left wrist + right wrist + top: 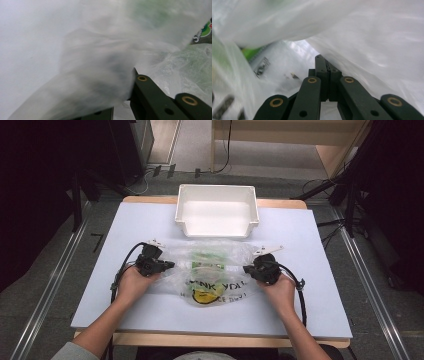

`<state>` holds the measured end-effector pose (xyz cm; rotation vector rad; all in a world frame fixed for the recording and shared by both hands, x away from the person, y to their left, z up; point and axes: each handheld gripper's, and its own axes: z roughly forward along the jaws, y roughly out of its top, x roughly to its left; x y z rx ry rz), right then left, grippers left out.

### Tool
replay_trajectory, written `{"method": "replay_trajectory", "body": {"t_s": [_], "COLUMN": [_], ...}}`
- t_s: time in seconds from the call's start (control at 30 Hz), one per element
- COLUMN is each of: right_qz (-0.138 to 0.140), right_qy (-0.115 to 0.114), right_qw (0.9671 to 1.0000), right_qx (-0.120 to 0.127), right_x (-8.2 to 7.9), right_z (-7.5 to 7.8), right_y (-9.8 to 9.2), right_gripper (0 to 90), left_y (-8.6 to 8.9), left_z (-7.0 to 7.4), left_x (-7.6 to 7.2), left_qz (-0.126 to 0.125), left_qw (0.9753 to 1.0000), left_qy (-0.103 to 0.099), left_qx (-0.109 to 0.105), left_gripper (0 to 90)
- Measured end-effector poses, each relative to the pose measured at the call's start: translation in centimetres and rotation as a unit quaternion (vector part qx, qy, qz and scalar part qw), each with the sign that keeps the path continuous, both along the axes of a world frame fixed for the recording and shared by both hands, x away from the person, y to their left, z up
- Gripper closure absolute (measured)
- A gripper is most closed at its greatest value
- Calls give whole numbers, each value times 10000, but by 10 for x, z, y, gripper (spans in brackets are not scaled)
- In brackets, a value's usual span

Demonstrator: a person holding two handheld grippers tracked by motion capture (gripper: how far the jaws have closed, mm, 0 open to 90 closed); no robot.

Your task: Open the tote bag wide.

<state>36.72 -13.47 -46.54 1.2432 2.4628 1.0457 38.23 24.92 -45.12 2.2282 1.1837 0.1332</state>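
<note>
A clear plastic bag lies crumpled in the middle of the table, near the person's edge, with one hand-held gripper at each end. It is thin and see-through, printed in dark letters with a yellow smiley face on its near side, and something green shows through the film inside.

There is one bag, one white bin and two grippers. The bin stands at the far middle of the table, just beyond the bag, apart from it.

The left hand-held gripper is at the bag's left end. In the left gripper view its jaws are mostly buried in cloudy film, so I cannot tell whether it is clamped or apart. The right hand-held gripper shows its jaws pressed together in the right gripper view, with bag film draped all round them; whether a fold is pinched between them cannot be made out.

The high view gives the whole layout and the smiley print; the left gripper view brings out a green-labelled packet inside the bag, and the right gripper view shows dark print seen through the film.
</note>
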Motion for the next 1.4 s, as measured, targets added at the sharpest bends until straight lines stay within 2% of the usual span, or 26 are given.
{"method": "replay_trajectory", "body": {"t_s": [0.1, 0.4, 0.53, 0.67, 0.97, 1.17, 1.4], "right_qz": [-102, -148, -232, -338, -329, -307, -314], "right_qy": [90, 144, 142, 210, 211, 297, 365], "right_qw": [9999, 9997, 9995, 9991, 9990, 9990, 9987], "right_qx": [-57, -126, -188, -144, -235, -105, -155], "right_x": [-2, -7, -12, -16, -27, -37, -47], "right_z": [-4, -5, -5, -5, -4, -6, -4], "right_y": [-5, -12, -22, -36, -48, -58, -60], "right_gripper": [900, 900, 900, 900, 900, 900, 900], "left_y": [6, 25, 32, 40, 47, 49, 49], "left_z": [0, 1, 3, 3, 3, 3, 3], "left_x": [-1, -2, -3, -3, -3, -4, -4], "left_qz": [72, 313, 396, 496, 599, 567, 633], "left_qw": [10000, 9995, 9992, 9987, 9980, 9983, 9979], "left_qy": [-3, 76, 67, 114, 175, 126, 129], "left_qx": [2, -41, 64, -7, -29, -12, -15], "left_gripper": [900, 900, 900, 900, 900, 900, 900]}}
